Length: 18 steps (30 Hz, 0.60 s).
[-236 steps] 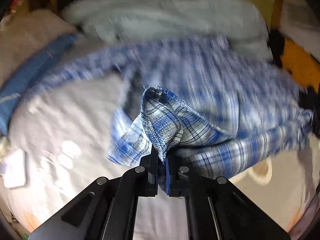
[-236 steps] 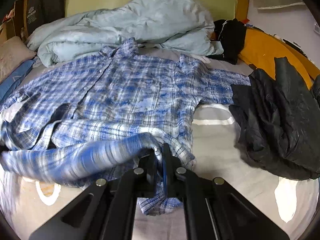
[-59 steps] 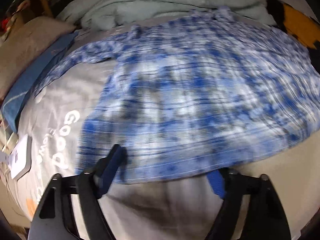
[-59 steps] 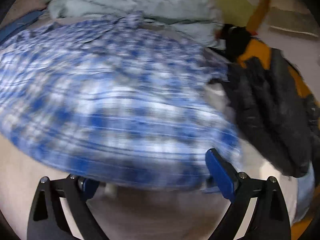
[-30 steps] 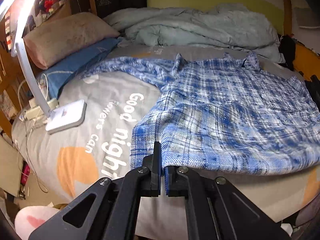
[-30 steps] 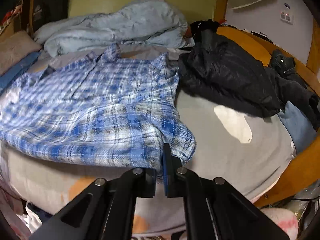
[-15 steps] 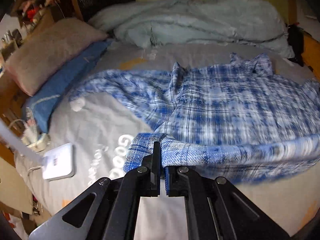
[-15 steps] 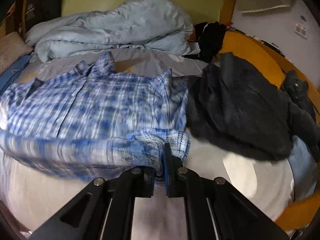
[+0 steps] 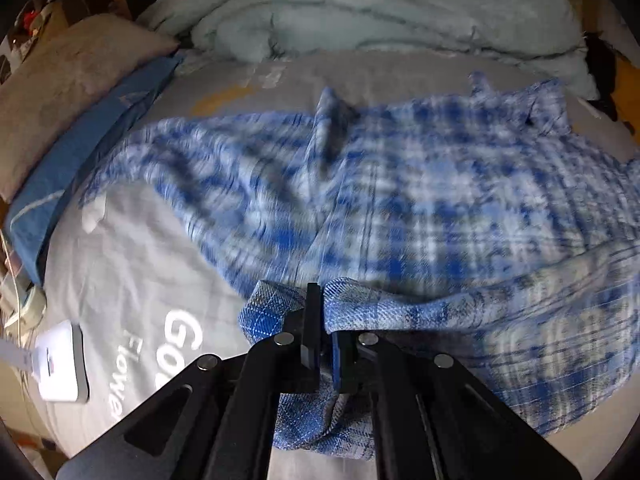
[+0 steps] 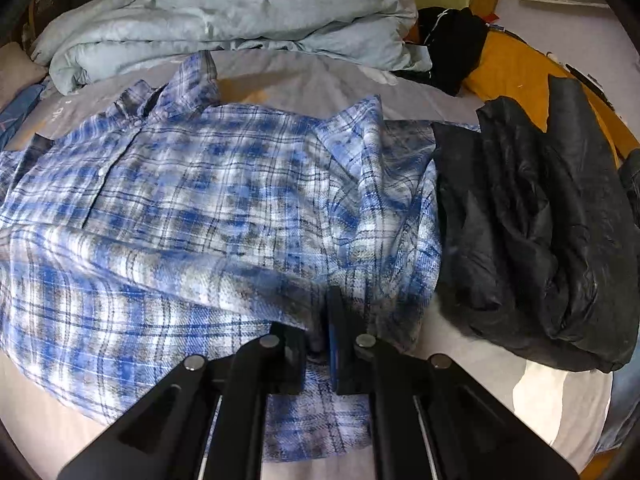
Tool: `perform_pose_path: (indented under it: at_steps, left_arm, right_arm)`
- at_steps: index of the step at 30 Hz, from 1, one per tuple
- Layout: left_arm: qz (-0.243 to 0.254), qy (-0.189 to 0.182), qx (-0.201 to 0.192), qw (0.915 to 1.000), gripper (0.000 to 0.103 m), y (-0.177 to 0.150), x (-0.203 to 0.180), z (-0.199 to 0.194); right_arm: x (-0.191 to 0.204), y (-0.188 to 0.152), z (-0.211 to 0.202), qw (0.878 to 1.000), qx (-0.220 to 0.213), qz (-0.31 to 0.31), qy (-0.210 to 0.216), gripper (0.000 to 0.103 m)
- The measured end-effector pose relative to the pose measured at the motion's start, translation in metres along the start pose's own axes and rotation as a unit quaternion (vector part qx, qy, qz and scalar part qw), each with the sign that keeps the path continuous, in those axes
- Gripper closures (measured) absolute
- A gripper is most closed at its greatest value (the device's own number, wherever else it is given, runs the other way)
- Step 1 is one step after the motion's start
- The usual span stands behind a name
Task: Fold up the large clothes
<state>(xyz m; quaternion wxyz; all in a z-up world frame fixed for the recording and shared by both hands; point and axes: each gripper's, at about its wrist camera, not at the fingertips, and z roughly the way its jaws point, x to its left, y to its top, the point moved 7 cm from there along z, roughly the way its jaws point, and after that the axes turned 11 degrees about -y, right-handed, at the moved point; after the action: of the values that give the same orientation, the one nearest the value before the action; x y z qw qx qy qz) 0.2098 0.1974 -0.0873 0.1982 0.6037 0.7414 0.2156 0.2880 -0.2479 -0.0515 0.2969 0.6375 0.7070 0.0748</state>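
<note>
On grey bedsheet [image 9: 152, 256]: plaid shirt [image 10: 208, 200], crumpled duvet [image 10: 240, 12], black jacket [image 10: 532, 220].

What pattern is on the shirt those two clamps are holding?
Blue and white plaid shirt; it shows sharpest in the right wrist view.

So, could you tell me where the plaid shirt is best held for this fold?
By its two bottom hem corners, from the near edge of the bed. The left gripper and right gripper each pinch one on the plaid shirt; the hem is a straight, free edge.
</note>
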Motion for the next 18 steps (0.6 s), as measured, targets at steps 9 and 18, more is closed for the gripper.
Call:
perform_pose_path:
  at_steps: [9,18]
  left_arm:
    - [-0.007,-0.027,-0.013,0.9995,0.09,0.022,-0.001,0.002]
    - [-0.022,-0.086,-0.088,0.9922,0.003,0.015,0.0,-0.063]
  right_arm:
    - [-0.014,0.002,-0.003,0.999,-0.013,0.035,0.024,0.068]
    - [-0.049,0.007,-0.053,0.983,-0.088,0.129,0.093,0.0]
